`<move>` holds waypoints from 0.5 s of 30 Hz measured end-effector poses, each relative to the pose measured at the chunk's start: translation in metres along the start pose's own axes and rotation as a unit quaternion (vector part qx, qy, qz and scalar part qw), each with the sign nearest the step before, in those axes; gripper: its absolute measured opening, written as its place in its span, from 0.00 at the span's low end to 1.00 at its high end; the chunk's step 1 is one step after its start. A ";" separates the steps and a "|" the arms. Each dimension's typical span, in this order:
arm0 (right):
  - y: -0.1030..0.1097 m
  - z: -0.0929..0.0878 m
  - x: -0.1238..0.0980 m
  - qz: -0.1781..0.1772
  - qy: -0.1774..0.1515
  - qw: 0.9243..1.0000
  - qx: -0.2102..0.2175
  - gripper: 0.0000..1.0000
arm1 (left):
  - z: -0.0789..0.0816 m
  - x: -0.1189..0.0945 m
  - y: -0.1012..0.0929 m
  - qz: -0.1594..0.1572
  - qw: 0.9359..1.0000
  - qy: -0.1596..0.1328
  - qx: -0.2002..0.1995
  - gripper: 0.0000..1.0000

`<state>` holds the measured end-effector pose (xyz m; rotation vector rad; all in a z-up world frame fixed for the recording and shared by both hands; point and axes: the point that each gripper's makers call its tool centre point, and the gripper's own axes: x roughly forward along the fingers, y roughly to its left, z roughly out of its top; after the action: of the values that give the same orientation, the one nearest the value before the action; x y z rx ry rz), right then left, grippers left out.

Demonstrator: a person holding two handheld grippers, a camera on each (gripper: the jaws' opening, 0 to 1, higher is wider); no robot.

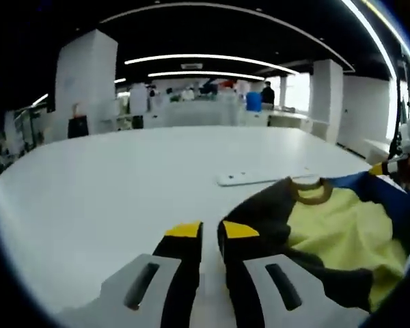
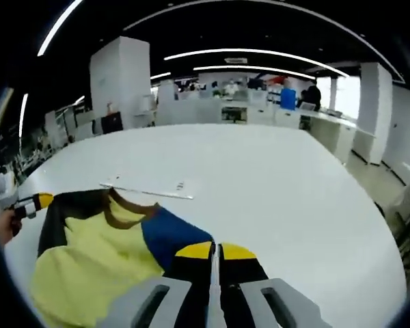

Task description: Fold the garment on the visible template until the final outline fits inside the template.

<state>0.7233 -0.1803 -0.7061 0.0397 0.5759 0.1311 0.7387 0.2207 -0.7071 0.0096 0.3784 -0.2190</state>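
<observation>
1. In the left gripper view the left gripper (image 1: 212,236) has its yellow-tipped black jaws a little apart, with bare white table (image 1: 123,184) showing in the gap between them – nothing is held.
2. The garment (image 1: 335,236), pale yellow with black sides, a blue sleeve and a brown collar, lies on the table to the right of those jaws; its black edge runs just beside the right jaw, and whether they touch cannot be told.
3. Beyond the garment's collar, ahead and right of the jaws, a flat white strip (image 1: 260,178) lies on the table.
4. In the right gripper view the right gripper (image 2: 215,251) has its jaws pressed together – only a thin line shows between the yellow tips – and they sit at the garment's (image 2: 99,260) blue sleeve edge; whether cloth is pinched cannot be told.
5. There the garment spreads to the left of the jaws, and the white strip (image 2: 147,190) lies ahead and left, past the collar.
</observation>
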 end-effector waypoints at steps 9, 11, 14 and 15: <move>0.041 -0.006 -0.030 0.105 0.021 0.994 0.018 0.47 | 0.013 -0.026 -0.003 -0.018 0.999 -0.016 -0.020 0.38; 0.051 -0.011 -0.040 0.127 0.028 0.991 0.009 0.56 | 0.009 -0.032 -0.007 -0.026 0.999 -0.006 -0.019 0.41; 0.063 -0.016 -0.055 0.148 0.035 0.988 0.001 0.65 | 0.003 -0.043 -0.020 -0.053 0.998 0.008 -0.022 0.46; 0.065 -0.018 -0.059 0.153 0.038 0.987 -0.002 0.66 | 0.001 -0.046 -0.023 -0.056 0.998 0.011 -0.013 0.48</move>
<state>0.6570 -0.1237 -0.6841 0.1204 0.6437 0.4341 0.6921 0.2081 -0.6887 -0.0354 0.4048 -0.3242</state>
